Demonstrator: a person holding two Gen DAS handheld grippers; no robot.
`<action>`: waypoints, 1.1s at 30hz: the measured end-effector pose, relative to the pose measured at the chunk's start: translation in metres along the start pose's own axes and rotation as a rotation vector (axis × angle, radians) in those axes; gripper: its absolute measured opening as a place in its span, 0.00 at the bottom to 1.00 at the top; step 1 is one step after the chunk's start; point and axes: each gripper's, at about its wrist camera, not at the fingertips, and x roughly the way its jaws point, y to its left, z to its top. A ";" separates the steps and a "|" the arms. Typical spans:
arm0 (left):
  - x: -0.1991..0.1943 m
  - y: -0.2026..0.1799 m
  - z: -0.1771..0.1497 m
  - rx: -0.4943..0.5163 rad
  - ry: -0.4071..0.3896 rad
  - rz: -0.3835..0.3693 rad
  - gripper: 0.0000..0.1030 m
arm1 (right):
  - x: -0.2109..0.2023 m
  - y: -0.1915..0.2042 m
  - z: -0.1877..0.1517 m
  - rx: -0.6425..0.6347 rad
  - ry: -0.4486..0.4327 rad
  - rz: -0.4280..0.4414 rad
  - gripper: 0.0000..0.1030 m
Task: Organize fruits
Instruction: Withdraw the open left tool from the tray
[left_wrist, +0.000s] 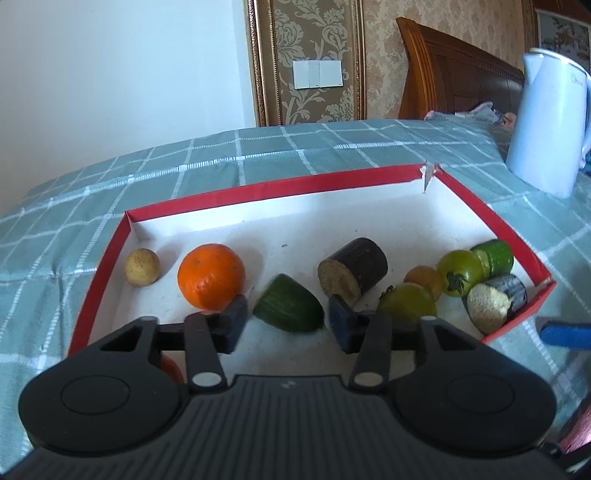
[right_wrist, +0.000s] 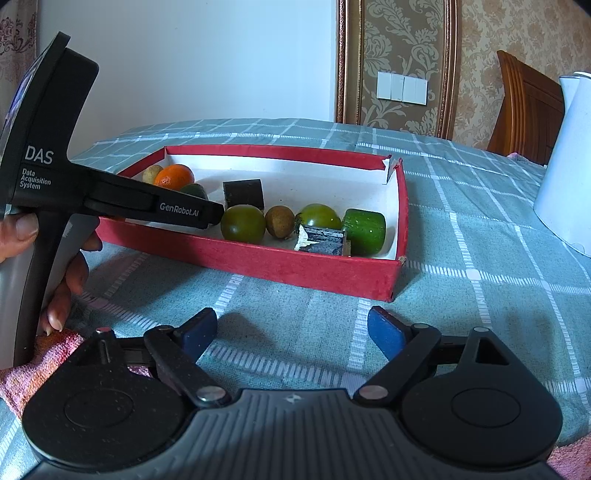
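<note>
Two grippers are ours to work with over a bed spread with a teal checked cover (right_wrist: 461, 229). Our left gripper (left_wrist: 288, 323) reaches into the red box (right_wrist: 303, 267), fingers spread wide with the green cucumber wedge (left_wrist: 290, 308) lying loose between them. Beside it in the box lie an orange (left_wrist: 211, 275), a small tan fruit (left_wrist: 142, 266), a dark sugarcane piece (left_wrist: 354, 271) and green tomatoes (left_wrist: 460, 272). Our right gripper (right_wrist: 291, 332) hovers over the cover in front of the box, wide and holding nothing. A white kettle (left_wrist: 546, 122) stands to the right, with a wooden headboard (left_wrist: 458, 74) and patterned wallpaper (right_wrist: 402, 44) behind.
</note>
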 end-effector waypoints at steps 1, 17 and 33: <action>-0.003 -0.001 -0.002 -0.001 -0.006 0.025 0.67 | 0.001 0.002 0.001 0.000 0.000 -0.001 0.87; -0.089 0.005 -0.028 -0.098 -0.104 0.140 1.00 | -0.005 0.001 0.001 0.040 -0.027 0.000 0.88; -0.128 0.013 -0.048 -0.138 -0.115 0.199 1.00 | -0.018 0.013 0.016 0.176 -0.071 -0.025 0.88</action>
